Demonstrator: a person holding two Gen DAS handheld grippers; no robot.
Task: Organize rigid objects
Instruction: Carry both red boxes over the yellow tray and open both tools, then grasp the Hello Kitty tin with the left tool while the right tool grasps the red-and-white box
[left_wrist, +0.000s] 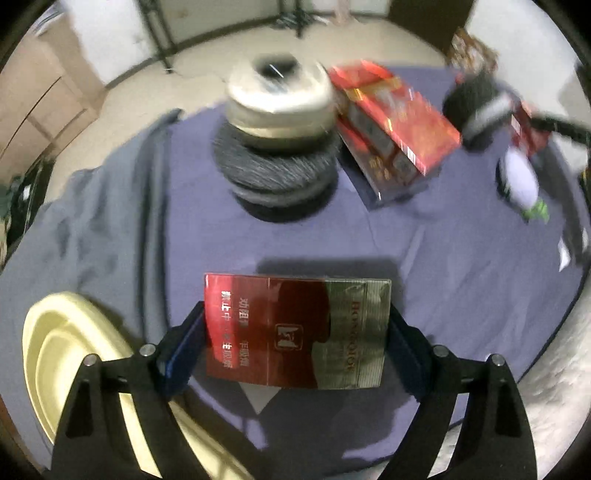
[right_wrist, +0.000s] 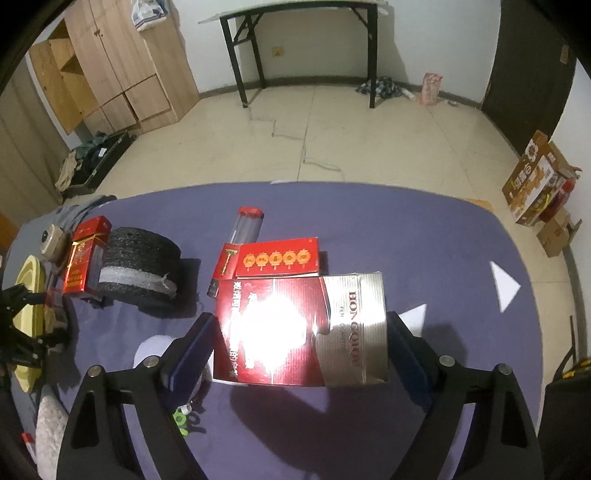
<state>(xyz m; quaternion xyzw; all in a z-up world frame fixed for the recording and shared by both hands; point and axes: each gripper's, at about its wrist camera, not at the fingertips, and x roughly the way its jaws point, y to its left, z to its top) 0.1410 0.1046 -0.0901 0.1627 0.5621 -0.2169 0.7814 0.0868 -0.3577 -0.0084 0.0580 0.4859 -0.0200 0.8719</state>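
Purple-clothed desk (right_wrist: 424, 236): we see each gripper, left gripper (left_wrist: 295, 332) and right gripper (right_wrist: 301, 339), with fingers flanking a red-and-silver cigarette carton's short ends, left carton (left_wrist: 295, 328) and right carton (right_wrist: 301, 328), long axis spanning the gap, fingers seemingly touching, likely clamped.

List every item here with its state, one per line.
Left tool: shut on first carton.
Right tool: shut on second carton.
Lantern box: lying flat.
Clear tube: red cap on.
Black roll: resting flat.
Yellow plate: right way up.
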